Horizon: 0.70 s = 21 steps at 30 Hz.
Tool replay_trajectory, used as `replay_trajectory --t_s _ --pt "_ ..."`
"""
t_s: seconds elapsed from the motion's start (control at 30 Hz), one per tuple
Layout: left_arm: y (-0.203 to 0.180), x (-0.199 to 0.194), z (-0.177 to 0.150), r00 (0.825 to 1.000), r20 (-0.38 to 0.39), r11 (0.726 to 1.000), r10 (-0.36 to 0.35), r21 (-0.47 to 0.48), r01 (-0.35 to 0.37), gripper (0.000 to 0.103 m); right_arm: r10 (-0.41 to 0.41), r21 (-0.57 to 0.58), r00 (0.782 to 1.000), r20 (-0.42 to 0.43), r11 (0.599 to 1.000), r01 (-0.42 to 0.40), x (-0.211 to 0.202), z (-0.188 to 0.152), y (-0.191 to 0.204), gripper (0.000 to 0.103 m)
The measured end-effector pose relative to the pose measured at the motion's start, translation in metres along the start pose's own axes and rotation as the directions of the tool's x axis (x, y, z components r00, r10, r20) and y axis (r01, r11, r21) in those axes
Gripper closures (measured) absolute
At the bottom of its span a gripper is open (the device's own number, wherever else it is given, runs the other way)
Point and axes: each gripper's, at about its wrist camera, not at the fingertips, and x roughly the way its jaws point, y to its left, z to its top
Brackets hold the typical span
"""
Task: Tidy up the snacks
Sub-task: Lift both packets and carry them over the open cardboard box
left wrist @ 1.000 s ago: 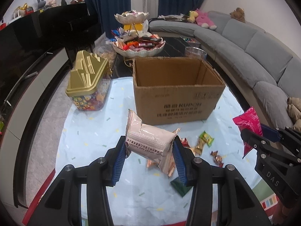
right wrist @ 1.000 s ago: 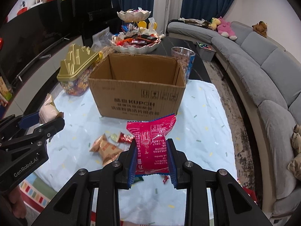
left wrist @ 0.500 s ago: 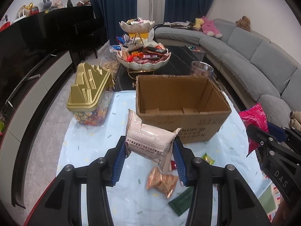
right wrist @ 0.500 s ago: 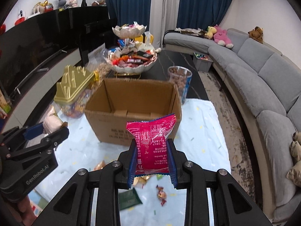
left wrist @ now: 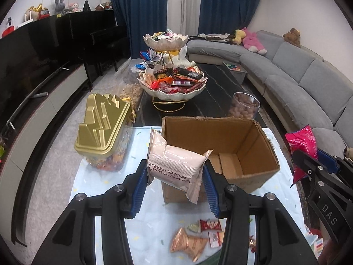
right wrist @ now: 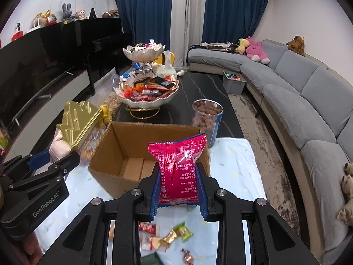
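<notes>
In the left wrist view, the left gripper was clamped on a pale pink snack packet at lower centre, before the open cardboard box.

In the right wrist view, the right gripper was clamped on a magenta snack packet, low centre, overlapping that box.

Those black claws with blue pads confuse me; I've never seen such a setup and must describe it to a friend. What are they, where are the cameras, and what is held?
They are hand-held grippers, one in each of a person's hands, each carrying a forward-looking camera. The left gripper pinches a pale pink snack packet; the right gripper pinches a magenta snack packet. Ahead sits an open cardboard box on a light cloth, with small loose candies and a gold-lidded candy jar.
</notes>
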Motion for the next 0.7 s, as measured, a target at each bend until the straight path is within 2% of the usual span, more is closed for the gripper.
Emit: replay_trajectory --t_s 0.27,0.7 --pt "-0.003 0.025 0.015 1.0 -0.007 1.0 0.005 0.011 -0.005 0.055 -0.003 0.001 1.0 0.006 1.0 0.003 0.02 0.017 -0.003 0.073" --pt "-0.006 0.055 0.028 1.0 -0.012 1.0 0.005 0.015 -0.004 0.055 0.008 0.005 1.0 -0.026 1.0 -0.008 0.055 0.02 -0.006 0.073"
